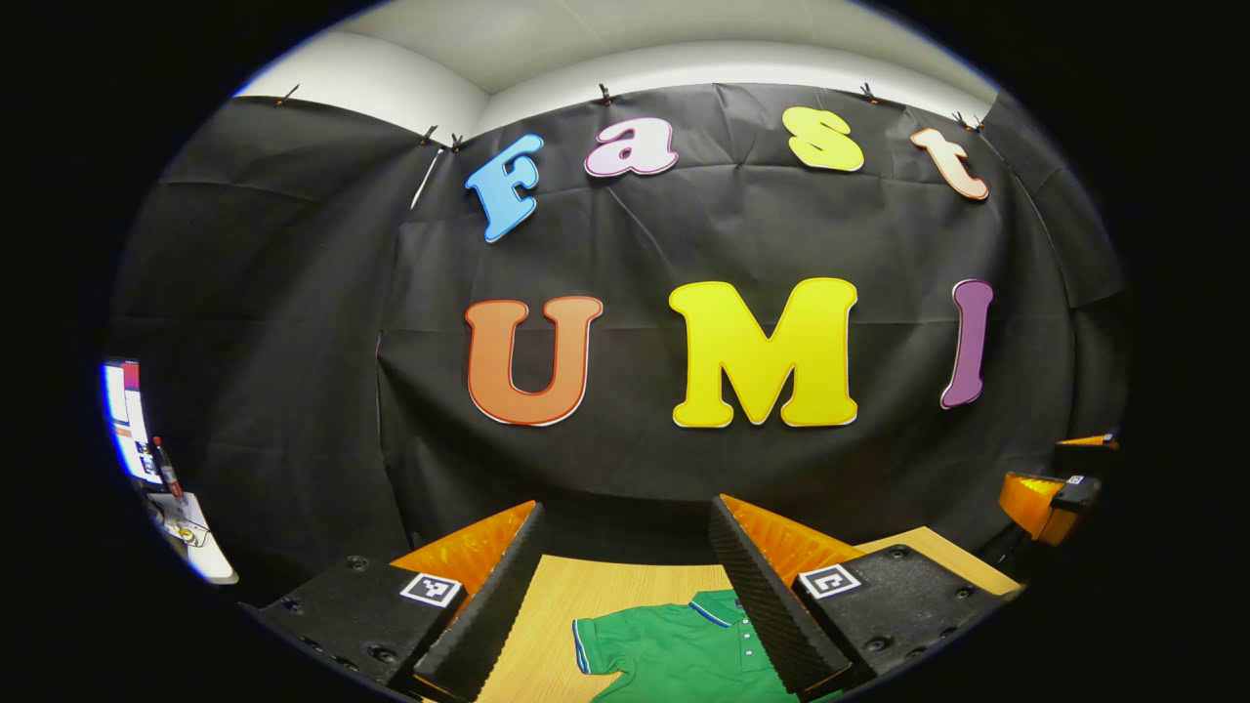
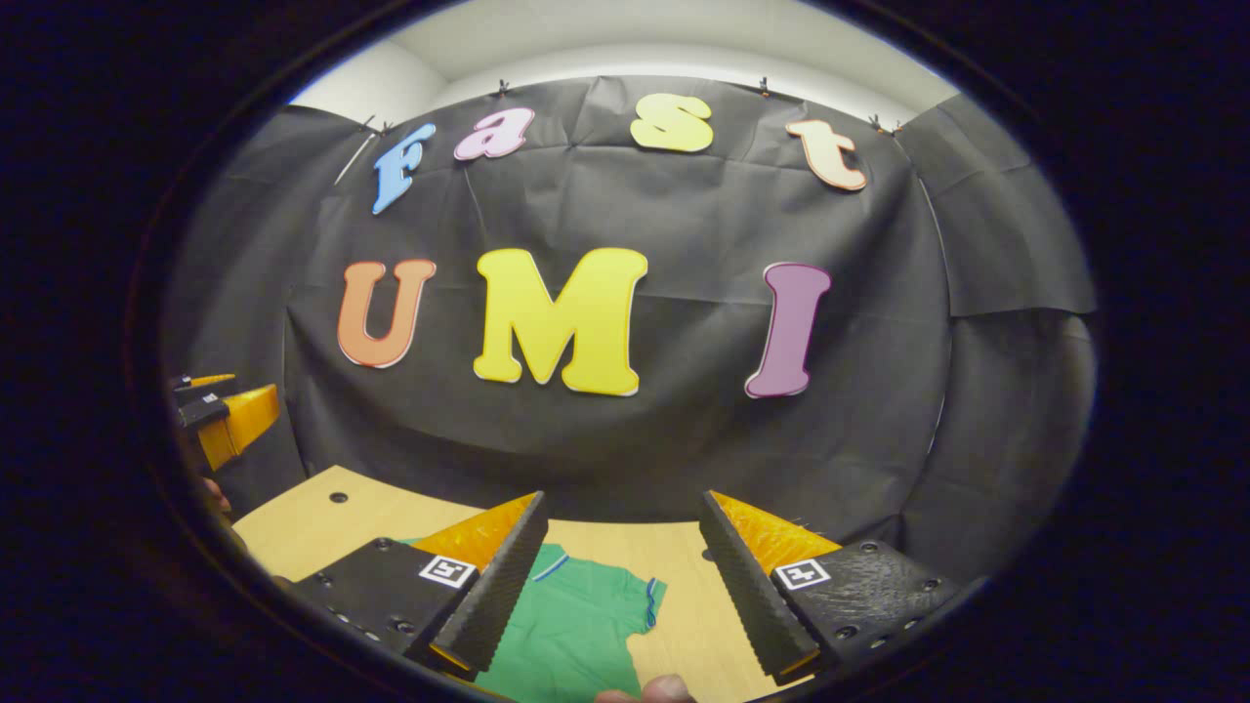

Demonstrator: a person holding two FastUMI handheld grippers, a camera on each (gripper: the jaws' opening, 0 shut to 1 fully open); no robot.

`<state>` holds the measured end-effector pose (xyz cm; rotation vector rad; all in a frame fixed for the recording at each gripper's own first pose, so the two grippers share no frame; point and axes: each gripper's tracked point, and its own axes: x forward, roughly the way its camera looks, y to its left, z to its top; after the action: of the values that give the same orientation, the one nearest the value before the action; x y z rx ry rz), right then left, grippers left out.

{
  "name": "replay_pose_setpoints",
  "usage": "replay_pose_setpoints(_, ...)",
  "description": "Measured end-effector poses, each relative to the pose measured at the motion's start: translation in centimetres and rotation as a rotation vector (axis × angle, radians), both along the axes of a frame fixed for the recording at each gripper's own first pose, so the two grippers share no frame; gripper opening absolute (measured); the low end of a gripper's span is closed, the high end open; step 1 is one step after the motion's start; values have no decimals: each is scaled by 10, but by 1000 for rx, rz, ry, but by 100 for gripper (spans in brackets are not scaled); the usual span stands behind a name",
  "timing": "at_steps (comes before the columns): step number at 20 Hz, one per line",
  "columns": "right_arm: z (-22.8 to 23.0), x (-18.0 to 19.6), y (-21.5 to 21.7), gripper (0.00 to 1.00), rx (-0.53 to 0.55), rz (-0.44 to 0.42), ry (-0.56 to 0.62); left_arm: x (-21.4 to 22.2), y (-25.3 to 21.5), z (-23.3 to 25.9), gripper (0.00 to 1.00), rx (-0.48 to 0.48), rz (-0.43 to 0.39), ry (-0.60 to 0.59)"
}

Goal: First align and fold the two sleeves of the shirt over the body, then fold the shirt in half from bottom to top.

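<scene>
- A wooden table (image 1: 547,605) holds a green shirt (image 1: 684,649), lying flat with sleeves spread.
- Left gripper (image 1: 625,586) and right gripper (image 2: 620,576) hover above, fingers apart, empty.
- Folding seems unstarted; next, each must descend onto a sleeve (image 2: 625,596).

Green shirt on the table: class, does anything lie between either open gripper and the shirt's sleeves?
Nothing visible does. The green shirt lies flat on bare wooden table, one sleeve ahead of the left gripper, the other sleeve ahead of the right gripper; both are open.
</scene>
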<state>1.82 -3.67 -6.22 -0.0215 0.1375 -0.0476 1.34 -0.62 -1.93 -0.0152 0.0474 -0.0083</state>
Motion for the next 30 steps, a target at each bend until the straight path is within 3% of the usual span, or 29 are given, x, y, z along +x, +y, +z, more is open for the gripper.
replay_pose_setpoints(11, -164, 45, -36, 95, -46, 21, 387, 0, -16, -29, 100, 51, -12, 62)
replay_pose_setpoints(18, -277, 105, -55, 95, 42, 7, 632, 6, -18, -39, 100, 87, 5, 103)
replay_pose_setpoints(23, -325, 135, -61, 94, 92, -7, 735, 9, -18, -46, 100, 101, 21, 131)
replay_pose_setpoints(27, -350, 145, -54, 70, 129, 9, 827, 11, -13, -53, 100, 105, 46, 150)
replay_pose_setpoints(28, -354, 144, -54, 51, 123, 8, 848, 12, -12, -54, 100, 104, 50, 155)
replay_pose_setpoints(30, -358, 147, -59, 24, 98, -9, 858, 12, -11, -57, 100, 105, 56, 165)
